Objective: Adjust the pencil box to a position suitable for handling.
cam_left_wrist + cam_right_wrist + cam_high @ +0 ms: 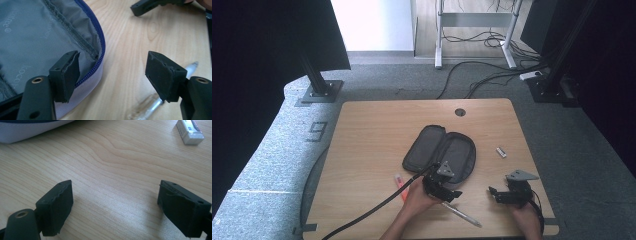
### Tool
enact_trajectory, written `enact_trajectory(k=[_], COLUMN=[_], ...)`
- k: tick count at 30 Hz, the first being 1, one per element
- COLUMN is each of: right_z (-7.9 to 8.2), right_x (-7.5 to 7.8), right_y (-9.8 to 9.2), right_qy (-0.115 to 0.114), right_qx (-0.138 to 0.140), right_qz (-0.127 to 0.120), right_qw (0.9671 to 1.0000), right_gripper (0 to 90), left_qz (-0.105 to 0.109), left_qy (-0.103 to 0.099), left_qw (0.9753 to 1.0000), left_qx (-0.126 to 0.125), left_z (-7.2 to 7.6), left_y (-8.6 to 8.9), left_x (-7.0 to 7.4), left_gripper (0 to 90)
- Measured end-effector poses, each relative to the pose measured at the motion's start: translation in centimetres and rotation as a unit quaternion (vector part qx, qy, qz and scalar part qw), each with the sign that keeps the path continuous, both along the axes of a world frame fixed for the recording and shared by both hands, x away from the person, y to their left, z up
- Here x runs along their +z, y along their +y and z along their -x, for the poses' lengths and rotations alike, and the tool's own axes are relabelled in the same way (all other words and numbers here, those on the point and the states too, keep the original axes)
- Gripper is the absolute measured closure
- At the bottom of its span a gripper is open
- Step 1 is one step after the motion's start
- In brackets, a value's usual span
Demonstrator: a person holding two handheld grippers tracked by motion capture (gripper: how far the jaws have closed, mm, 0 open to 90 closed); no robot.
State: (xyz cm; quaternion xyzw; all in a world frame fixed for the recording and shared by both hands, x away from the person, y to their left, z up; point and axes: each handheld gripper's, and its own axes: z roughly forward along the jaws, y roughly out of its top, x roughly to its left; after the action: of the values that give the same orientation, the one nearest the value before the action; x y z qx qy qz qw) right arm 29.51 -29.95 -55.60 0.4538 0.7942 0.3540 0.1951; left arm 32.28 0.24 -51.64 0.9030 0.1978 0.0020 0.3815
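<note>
**Open pencil case, 2 grippers waiting beside it**

The left gripper (447,189) hangs low at the near edge of the pencil case (439,151), and its jaws are spread wide with nothing between them. In the left gripper view, one black pad (71,72) stands over the case's rim and the other pad stands over bare wood. I judge this pose is chosen for reaching the clear pen (160,100), which lies on the table just under and behind the jaws, so that it can go into the case.

The case lies unzipped and flat, 2 soft halves like a shell, directly in front of this gripper. Its lining is grey woven fabric with a stitched seam, and a blue zipper (100,47) runs round the curved edge.

The right gripper (508,192) rests to the right side, apart from the case, jaws also spread and empty. Ahead of it and to its right lies a small white eraser (190,131), blocky, in a printed sleeve. The table (120,170) is pale wood with smooth grain. A pink pen (400,186) lies left of the left hand.
</note>
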Motion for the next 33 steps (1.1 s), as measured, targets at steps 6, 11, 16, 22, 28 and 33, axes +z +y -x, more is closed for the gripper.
enact_trajectory(k=[6, 11, 16, 22, 28, 33], right_z=[0.0, 0.0, 0.0, 0.0, 0.0, 0.0], right_x=[0.0, 0.0, 0.0, 0.0, 0.0, 0.0], right_y=[0.0, 0.0, 0.0, 0.0, 0.0, 0.0], right_qy=[0.000, 0.000, 0.000, 0.000, 0.000, 0.000], right_qx=[0.000, 0.000, 0.000, 0.000, 0.000, 0.000], right_qz=[0.000, 0.000, 0.000, 0.000, 0.000, 0.000], right_qw=[1.0000, 1.0000, 1.0000, 1.0000, 1.0000, 1.0000], right_gripper=[12.9, 12.8, 12.8, 12.8, 12.8, 12.8], left_qz=[0.000, 0.001, 0.016, 0.016, 0.014, 0.010], left_qy=[-0.001, -0.004, -0.007, -0.020, -0.026, -0.032], left_qw=[1.0000, 1.0000, 0.9998, 0.9996, 0.9988, 0.9974], left_qx=[-0.005, -0.009, -0.002, 0.012, 0.038, 0.063], left_z=[1.0, 1.8, 1.9, 1.7, 1.2, 1.0], left_y=[-0.2, -0.4, 0.0, 1.0, 3.0, 4.8], left_x=[0.0, -0.2, 0.7, 1.8, 2.4, 3.0], left_gripper=[27.4, 26.9, 24.7, 21.3, 18.7, 17.5])
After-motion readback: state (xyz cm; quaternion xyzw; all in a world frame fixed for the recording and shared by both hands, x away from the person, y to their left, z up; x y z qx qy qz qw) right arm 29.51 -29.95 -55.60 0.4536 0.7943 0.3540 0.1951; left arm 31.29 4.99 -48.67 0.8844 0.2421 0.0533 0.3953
